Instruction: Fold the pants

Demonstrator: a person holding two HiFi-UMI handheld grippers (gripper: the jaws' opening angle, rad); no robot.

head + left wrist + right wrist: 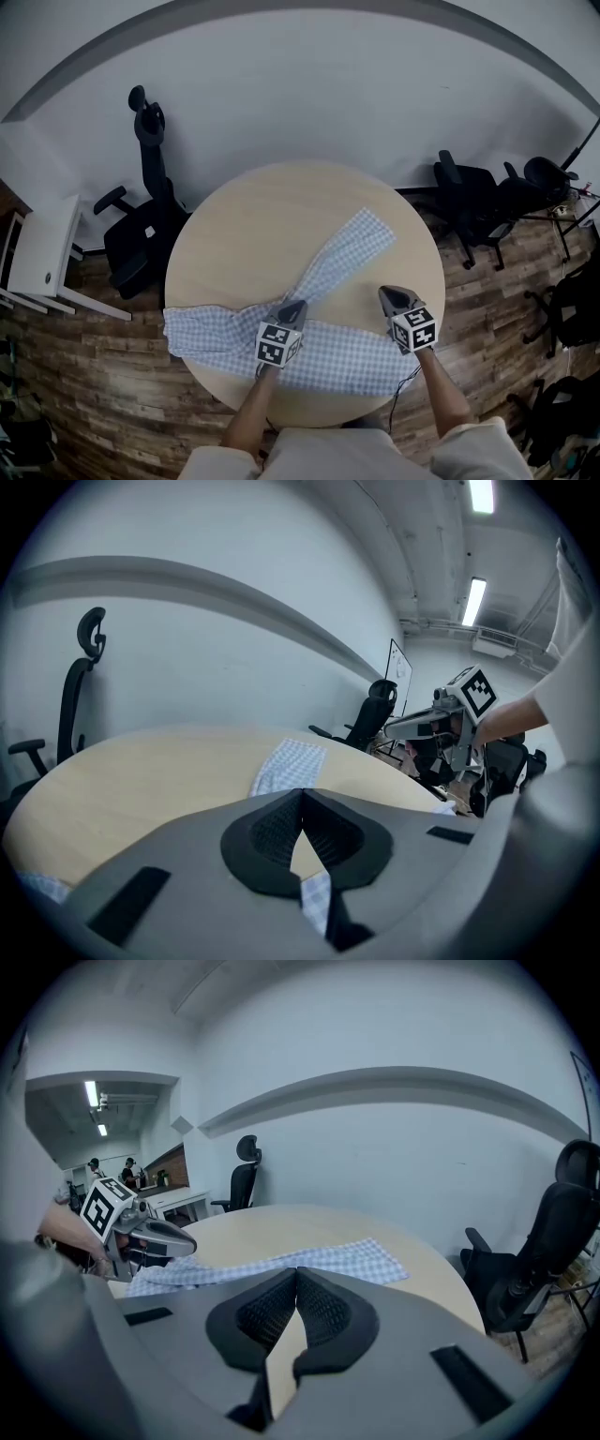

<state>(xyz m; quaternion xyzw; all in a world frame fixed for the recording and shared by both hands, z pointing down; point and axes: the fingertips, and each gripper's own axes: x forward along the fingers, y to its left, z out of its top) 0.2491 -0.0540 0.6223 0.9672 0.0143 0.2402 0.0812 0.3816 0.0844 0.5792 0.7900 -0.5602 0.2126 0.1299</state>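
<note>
1. The blue-and-white checked cotton pants (347, 251) lie flat and unfolded on the round pale wooden table (248, 220). One strip of cloth runs along the near edge in front of the person, and its left end hangs over the rim. A second strip branches off diagonally toward the far right. I cannot tell which end is the waist.

2. The splay suggests the garment is spread out ready for a first fold. That fold would probably lay the slanted leg onto the near one.

3. The left gripper (292, 309) is above the spot where the two strips part, which looks like a sensible place to pin or pick up the cloth. Its jaws are clenched tip to tip with nothing between the pads. Its own view shows table and a scrap of check only through the gap behind them. Whether it touches the fabric I cannot tell.

4. The right gripper (394, 295) is over bare wood just right of the slanted leg. It is also clenched and empty, and only the tabletop shows behind its pads. Either claw would need to open before it takes any cloth.

5. No basket, box or tray is in view, and the table alone bears the pants.

6. A black office chair (141, 225) and a white desk (42, 248) stand on the floor at the left. More black chairs (473, 202) stand at the right, well apart from the work.
</note>
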